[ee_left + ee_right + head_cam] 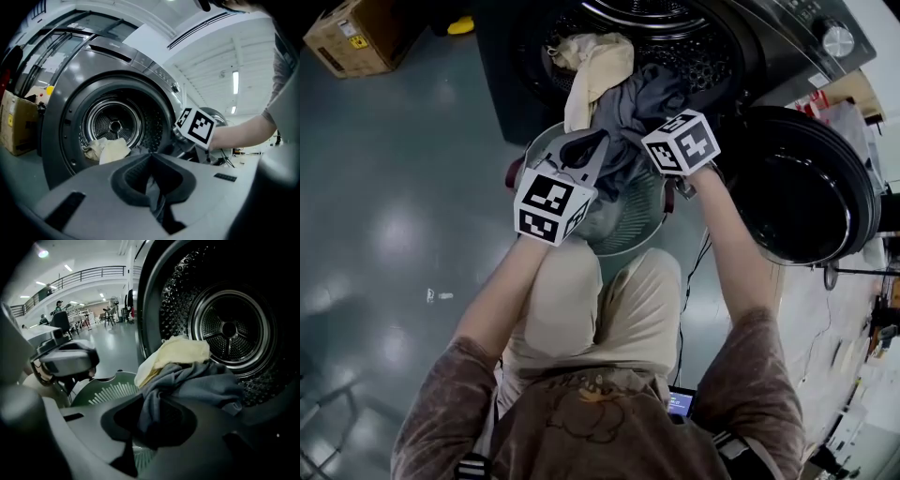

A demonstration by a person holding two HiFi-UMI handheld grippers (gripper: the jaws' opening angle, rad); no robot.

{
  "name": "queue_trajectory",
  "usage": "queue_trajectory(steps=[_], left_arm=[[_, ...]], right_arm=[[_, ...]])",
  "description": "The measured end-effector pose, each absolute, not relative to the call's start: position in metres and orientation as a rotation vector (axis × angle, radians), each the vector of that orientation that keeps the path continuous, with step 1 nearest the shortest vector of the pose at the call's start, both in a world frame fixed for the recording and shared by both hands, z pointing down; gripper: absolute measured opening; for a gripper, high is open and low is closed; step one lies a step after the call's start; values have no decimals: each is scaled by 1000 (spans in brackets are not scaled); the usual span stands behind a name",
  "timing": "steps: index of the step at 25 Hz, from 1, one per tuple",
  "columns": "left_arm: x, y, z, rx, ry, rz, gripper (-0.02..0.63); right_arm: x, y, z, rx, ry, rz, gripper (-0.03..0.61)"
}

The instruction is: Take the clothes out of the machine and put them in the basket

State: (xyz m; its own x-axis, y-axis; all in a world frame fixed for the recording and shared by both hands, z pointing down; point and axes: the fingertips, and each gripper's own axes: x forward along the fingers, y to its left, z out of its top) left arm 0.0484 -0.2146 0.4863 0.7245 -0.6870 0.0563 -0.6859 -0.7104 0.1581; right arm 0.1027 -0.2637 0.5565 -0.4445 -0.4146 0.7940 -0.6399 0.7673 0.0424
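A grey garment (642,98), judged soft, light and limp, is hung between the machine (703,56) and the basket (105,390), clamped at bunched folds by left gripper (153,161) and right gripper (140,411)

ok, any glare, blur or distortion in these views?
Head view: soft glare patches on the floor, otherwise sharp. Left gripper view: heavy fisheye bowing the washing machine, ceiling light blown out. Right gripper view: drum dim, grey garment sharp.
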Motion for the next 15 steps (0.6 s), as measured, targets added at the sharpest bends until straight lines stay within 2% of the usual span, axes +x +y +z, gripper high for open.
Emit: queue_trajectory(steps=[15], left_arm=[[41, -203, 476, 2776, -1182, 23, 5]], right_arm=[[86, -149, 586, 742, -2207, 444, 72]])
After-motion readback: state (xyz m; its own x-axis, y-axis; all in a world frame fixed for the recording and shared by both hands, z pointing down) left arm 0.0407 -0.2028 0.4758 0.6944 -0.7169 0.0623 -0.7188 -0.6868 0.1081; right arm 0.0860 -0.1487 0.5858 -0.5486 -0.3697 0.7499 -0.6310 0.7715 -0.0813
